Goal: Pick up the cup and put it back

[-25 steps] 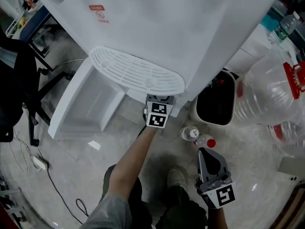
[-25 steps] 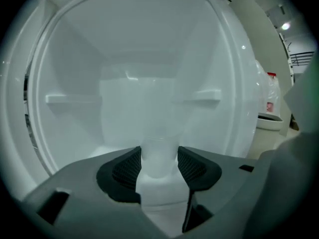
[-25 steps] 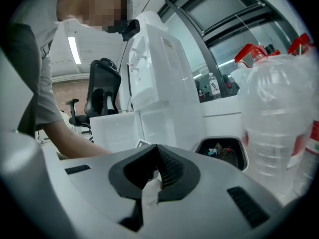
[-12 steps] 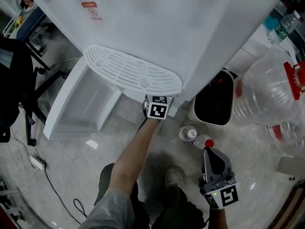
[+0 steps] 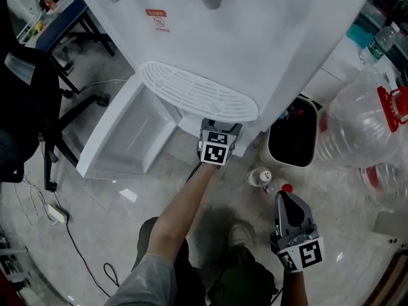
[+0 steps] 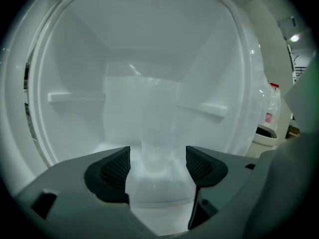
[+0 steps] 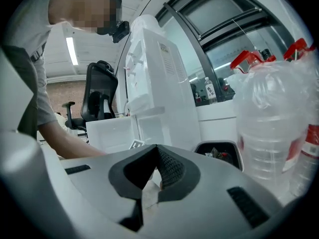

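- Two dark ribbed pads of the left gripper (image 6: 158, 166) are standing wide apart, having just been opening. The clear cup (image 6: 155, 133) is sitting between them, with neither pad pressing on it.
- That cup is resting upright on the white floor of the lower compartment (image 6: 149, 63) of a water dispenser (image 5: 255, 37). Behind it something pale and see-through is rising, too hazy to name.
- Narrow ledges (image 6: 75, 97) are running along both side walls of the compartment, level with the upper part of the cup.
- From above, the person's bare left forearm (image 5: 185, 209) is reaching forward, and the left gripper's marker cube (image 5: 217, 146) is showing just below the slotted drip tray (image 5: 197, 97).
- Left of it, the cabinet door (image 5: 124, 136) is hanging wide open.
- Lower right, the right gripper (image 7: 158, 185) is being held well apart from the dispenser. Its pads are meeting at the tips and gripping nothing.
- Between the two grippers, two small bottles (image 5: 260, 177) are standing on the grey floor (image 5: 115, 234), one with a red cap.
- Beside the dispenser's base, a black-lined trash bin (image 5: 292, 139) is sitting, and large clear water jugs (image 5: 363, 132) with red handles are crowding the right side.
- Far left, a black office chair (image 5: 25, 107) is standing near some loose cables.
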`<move>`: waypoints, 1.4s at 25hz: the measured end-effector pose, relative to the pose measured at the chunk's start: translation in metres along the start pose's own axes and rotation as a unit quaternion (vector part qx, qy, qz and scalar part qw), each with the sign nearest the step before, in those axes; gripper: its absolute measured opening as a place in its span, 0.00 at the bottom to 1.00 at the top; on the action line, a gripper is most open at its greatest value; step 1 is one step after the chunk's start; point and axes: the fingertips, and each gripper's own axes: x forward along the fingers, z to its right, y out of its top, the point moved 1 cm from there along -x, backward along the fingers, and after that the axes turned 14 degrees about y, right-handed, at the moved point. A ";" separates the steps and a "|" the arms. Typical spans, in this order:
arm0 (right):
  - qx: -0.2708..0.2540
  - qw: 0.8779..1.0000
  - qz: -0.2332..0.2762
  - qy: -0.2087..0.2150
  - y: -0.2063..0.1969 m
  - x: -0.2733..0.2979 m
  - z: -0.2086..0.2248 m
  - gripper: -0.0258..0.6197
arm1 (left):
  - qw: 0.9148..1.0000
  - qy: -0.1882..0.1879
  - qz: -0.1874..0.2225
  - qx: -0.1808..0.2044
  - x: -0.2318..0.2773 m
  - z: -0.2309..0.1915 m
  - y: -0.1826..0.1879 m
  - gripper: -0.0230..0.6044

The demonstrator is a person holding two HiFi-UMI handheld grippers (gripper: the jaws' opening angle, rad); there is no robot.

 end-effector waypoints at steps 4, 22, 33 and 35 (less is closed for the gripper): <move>-0.005 1.000 0.006 0.006 0.005 0.007 -0.014 0.06 | 1.000 -0.009 0.013 0.004 -0.016 -0.003 0.013 0.57; 0.007 0.997 0.077 -0.004 0.048 0.039 -0.036 0.06 | 0.988 -0.079 0.126 -0.047 -0.239 -0.011 0.097 0.43; -0.028 0.998 0.056 0.022 0.055 0.066 -0.065 0.06 | 0.978 -0.064 0.200 -0.004 -0.339 -0.007 0.124 0.11; -0.034 0.998 0.055 0.026 0.056 0.070 -0.068 0.06 | 0.978 -0.063 0.201 -0.006 -0.343 -0.007 0.126 0.07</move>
